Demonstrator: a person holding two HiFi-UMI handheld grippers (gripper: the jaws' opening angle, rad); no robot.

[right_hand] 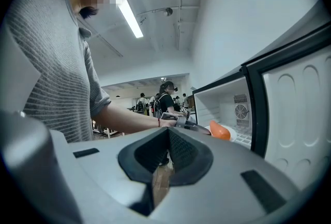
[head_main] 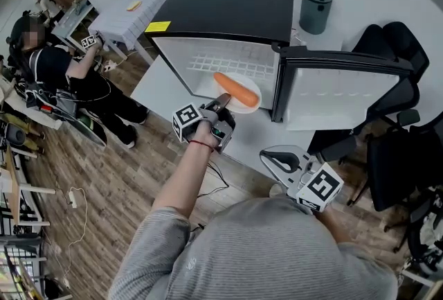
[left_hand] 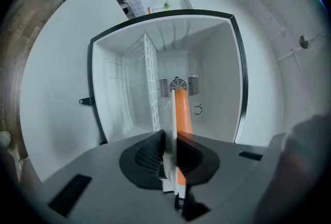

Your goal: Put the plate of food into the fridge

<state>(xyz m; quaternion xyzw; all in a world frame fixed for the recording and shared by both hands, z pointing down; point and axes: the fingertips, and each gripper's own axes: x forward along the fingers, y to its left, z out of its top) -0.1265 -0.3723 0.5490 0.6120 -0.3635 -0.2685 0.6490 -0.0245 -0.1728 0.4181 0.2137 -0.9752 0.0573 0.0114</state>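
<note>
Left fingers (left_hand: 147,158) pinch the plate (left_hand: 169,130), carrot (left_hand: 182,112) (long axis) pointing into fridge (left_hand: 220,78); right fingers (right_hand: 187,158) closed.

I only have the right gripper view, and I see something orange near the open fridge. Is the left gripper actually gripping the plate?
Observer: Yes, the left gripper is shut on the rim of the white plate, with a carrot lying on it.
Operator: Is it inside yet?
Observer: In the head view the plate is at the mouth of the fridge; how deep, I cannot tell.
Operator: Where's my right gripper?
Observer: The right gripper sits close to the person's body, short of the open door.
</note>
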